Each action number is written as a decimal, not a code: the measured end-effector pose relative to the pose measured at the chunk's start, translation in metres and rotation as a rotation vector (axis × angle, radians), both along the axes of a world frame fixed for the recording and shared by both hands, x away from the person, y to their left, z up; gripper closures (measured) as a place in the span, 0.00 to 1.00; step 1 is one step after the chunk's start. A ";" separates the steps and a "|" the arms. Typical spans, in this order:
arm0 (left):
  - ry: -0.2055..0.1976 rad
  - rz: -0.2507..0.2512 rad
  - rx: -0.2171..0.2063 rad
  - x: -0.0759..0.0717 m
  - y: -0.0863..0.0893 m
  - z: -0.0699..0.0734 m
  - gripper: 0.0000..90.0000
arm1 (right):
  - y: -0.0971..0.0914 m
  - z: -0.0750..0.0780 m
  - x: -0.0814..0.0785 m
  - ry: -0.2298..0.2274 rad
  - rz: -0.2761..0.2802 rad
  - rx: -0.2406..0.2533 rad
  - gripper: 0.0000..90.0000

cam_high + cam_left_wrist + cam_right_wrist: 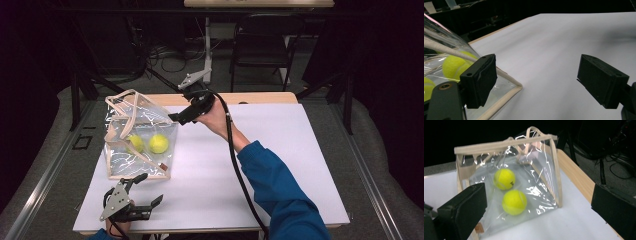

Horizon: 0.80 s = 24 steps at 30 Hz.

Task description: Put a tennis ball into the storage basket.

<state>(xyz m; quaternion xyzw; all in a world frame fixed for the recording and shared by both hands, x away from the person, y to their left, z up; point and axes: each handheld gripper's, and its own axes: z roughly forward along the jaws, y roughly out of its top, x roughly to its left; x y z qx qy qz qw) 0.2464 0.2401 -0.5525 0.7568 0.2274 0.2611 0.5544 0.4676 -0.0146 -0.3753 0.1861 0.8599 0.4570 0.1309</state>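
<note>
Tennis balls [510, 190] are sitting inside a clear bag [137, 137] on the table [280, 165], two of them side by side. Right gripper [176, 118] is hovering, jaws wide apart and empty, just beside the bag's far upper edge, balls lying ahead and below. Left gripper [150, 190] is idling open near the bag's near corner. Right looks nearer the opening, probably at the top.

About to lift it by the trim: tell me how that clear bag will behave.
The clear bag looks thin and creased, so probably floppy, sagging between its beige trim. The two tennis balls lie loose inside and will likely roll to the lowest corner, shifting the weight.
</note>
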 end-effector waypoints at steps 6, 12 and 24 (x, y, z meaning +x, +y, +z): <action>0.000 0.001 0.005 0.000 0.000 0.000 0.18 | -0.019 -0.011 -0.008 0.013 -0.015 -0.019 0.00; 0.000 0.002 0.004 0.000 0.000 0.000 0.18 | -0.038 -0.019 -0.015 0.018 -0.022 -0.029 0.00; -0.004 0.006 0.011 0.000 0.000 0.001 0.18 | -0.073 -0.030 -0.035 0.013 -0.048 -0.011 0.00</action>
